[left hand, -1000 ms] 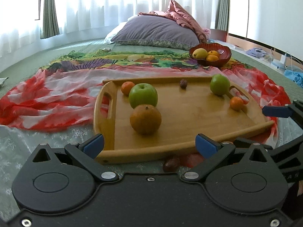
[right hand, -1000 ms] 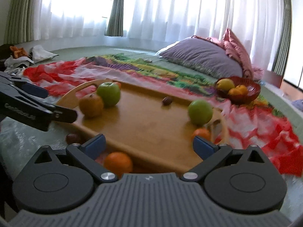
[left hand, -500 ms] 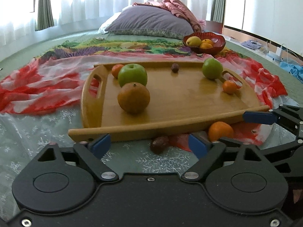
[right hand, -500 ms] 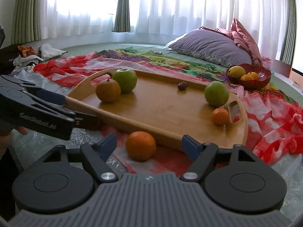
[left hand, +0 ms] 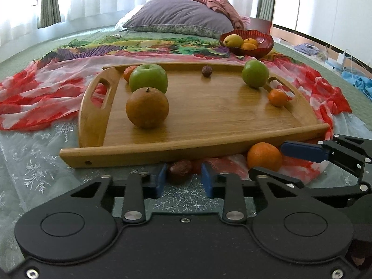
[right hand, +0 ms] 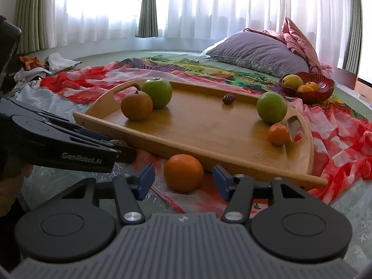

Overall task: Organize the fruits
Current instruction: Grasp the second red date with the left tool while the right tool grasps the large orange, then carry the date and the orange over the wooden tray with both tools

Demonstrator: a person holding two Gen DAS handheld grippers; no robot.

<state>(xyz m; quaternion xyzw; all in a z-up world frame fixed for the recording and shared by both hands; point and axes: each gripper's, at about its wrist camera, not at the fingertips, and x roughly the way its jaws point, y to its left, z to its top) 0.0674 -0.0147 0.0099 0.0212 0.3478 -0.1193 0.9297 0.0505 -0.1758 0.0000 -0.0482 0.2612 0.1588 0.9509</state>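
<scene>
Risk: my left gripper (left hand: pixel 182 180), parted around the wrinkled brown date (left hand: pixel 180 167), may nudge it under the bamboo tray (left hand: pixel 148 154); right gripper (right hand: pixel 183 181), parted, straddles the loose orange (right hand: pixel 183 172).

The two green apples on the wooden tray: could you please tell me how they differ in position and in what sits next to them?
The left green apple stands near the tray's left handle; the right green apple stands near the right handle. The left green apple has a big brownish-orange fruit just in front, seemingly touching; the right green apple has only a small orange nearby, apart. Both are green, round and upright on the tray.
</scene>
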